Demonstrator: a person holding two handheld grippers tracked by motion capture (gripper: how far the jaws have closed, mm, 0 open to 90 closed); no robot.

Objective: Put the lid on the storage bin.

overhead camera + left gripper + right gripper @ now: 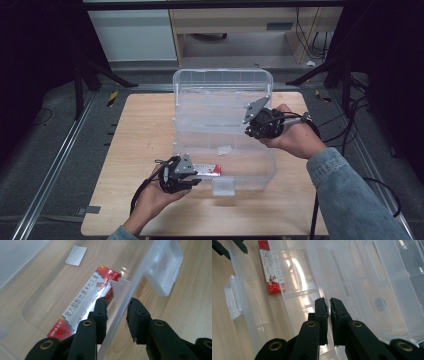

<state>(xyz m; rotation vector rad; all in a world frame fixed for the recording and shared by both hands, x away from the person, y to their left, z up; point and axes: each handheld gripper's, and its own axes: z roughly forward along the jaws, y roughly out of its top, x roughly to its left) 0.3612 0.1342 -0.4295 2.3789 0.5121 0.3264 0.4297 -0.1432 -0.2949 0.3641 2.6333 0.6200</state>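
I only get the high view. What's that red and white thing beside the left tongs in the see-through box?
Observer: A flat carton printed with characters, lying on the box floor.
Operator: Are the left tongs gripping it?
Observer: No. The left tongs straddle the front wall, one jaw inside and one outside, not pinching.
Operator: And the right tongs?
Observer: The right tongs are shut with nothing in them, pointing into the clear box.

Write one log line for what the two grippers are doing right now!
left gripper: jaws astride front wall of clear plastic storage box | red-and-white medicine carton: flat inside box | right gripper: shut, empty, over box
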